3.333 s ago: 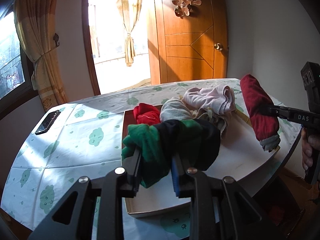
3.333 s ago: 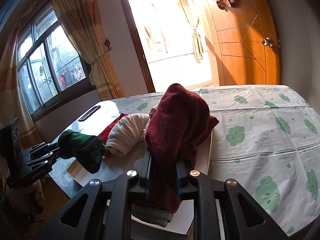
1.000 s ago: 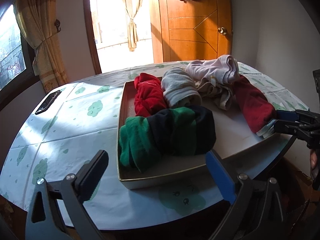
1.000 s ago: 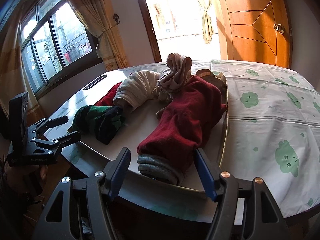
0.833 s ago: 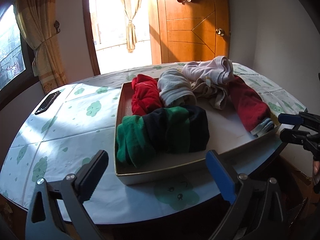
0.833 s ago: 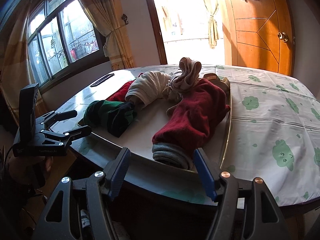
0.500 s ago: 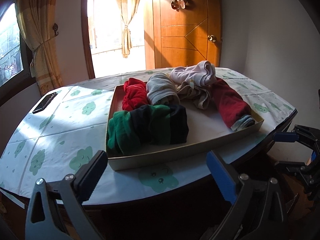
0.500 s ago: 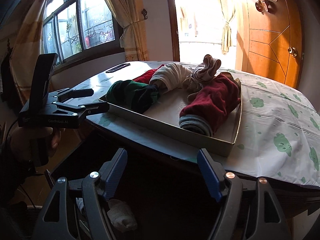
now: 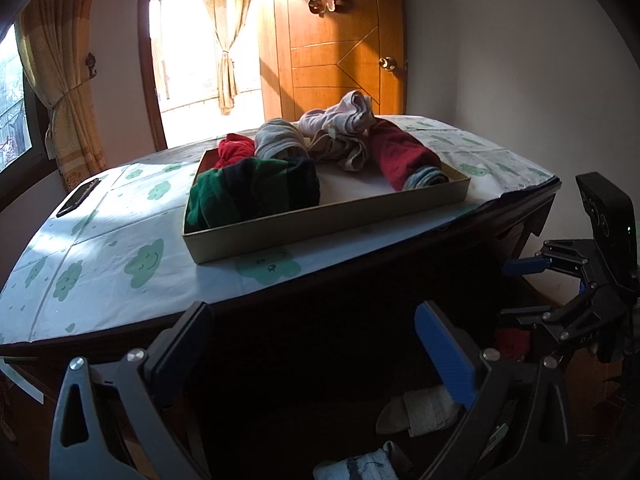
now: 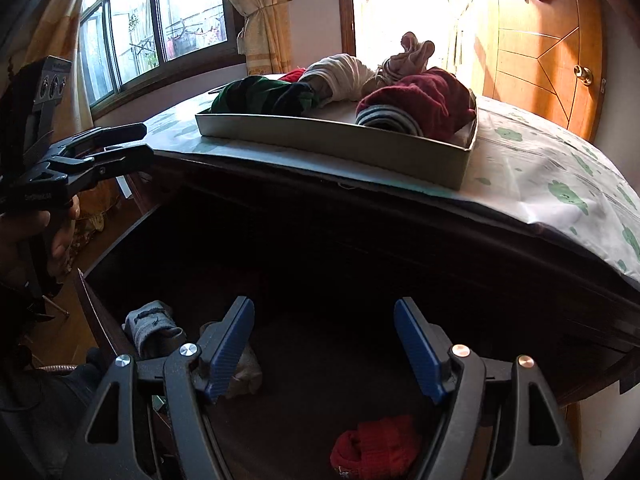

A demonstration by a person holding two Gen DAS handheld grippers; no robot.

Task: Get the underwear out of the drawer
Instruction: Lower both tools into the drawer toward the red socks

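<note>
The open dark wooden drawer [image 10: 104, 264] lies below the table edge. It holds a red roll [image 10: 376, 446], a grey roll [image 10: 150, 326] and a pale roll [image 10: 246, 372]. In the left wrist view a white roll [image 9: 424, 410], a pale blue-grey roll [image 9: 360, 468] and the red roll [image 9: 510, 340] show. My left gripper [image 9: 316, 356] is open and empty above the drawer; it also shows in the right wrist view [image 10: 132, 144]. My right gripper [image 10: 324, 344] is open and empty over the drawer; it also shows in the left wrist view [image 9: 520, 288].
A shallow cardboard tray [image 9: 328, 220] on the table holds several rolls: green-and-black [image 9: 256, 192], dark red [image 9: 404, 156], red, grey and pale pink. A black phone [image 9: 78, 198] lies at the table's left. The cloud-print tablecloth [image 10: 560, 184] hangs over the edge.
Both grippers let go of the green-black and dark red rolls in the tray, opened, and dropped back and down from the tabletop to the open drawer.
</note>
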